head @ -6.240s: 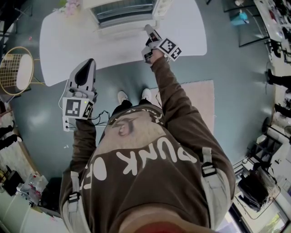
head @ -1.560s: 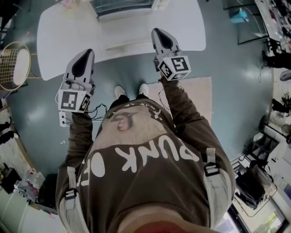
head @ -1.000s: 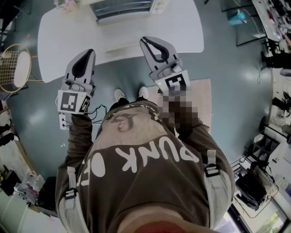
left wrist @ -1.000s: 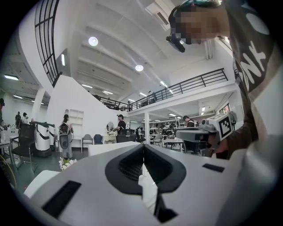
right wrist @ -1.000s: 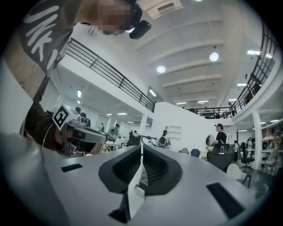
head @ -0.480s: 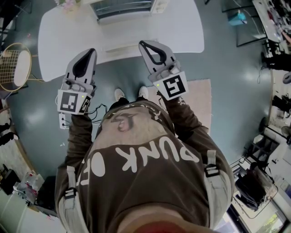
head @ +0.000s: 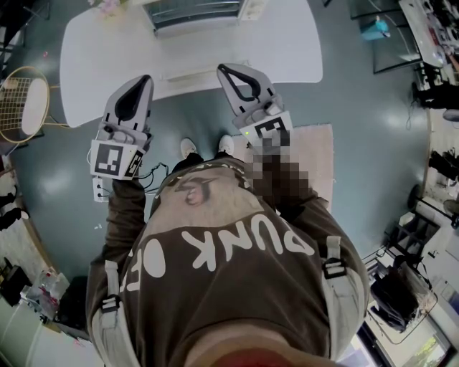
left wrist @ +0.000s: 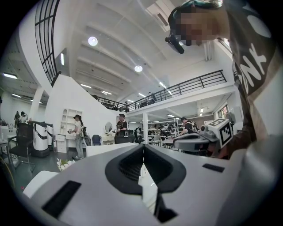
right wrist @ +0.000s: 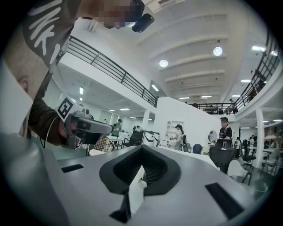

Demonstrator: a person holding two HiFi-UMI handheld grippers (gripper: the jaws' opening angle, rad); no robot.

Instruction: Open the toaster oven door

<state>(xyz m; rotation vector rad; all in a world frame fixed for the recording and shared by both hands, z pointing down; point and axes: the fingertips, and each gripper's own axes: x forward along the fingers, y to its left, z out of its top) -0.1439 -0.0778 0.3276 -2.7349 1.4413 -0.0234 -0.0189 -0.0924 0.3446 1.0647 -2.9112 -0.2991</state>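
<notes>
While both jaws sit pressed together, empty, oven point(head: 193, 13) lies ahead across bench point(head: 287, 43); R gripper point(head: 225, 69) nearer than L gripper point(head: 143, 77).

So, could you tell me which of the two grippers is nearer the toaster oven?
The right gripper: its tip is beside the open toaster oven door; the left gripper hangs further left.

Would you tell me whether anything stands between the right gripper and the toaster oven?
Nothing visible does. The right gripper, shut and empty, is at the near edge of the table, and nothing else stands on the tabletop between it and the toaster oven.
</notes>
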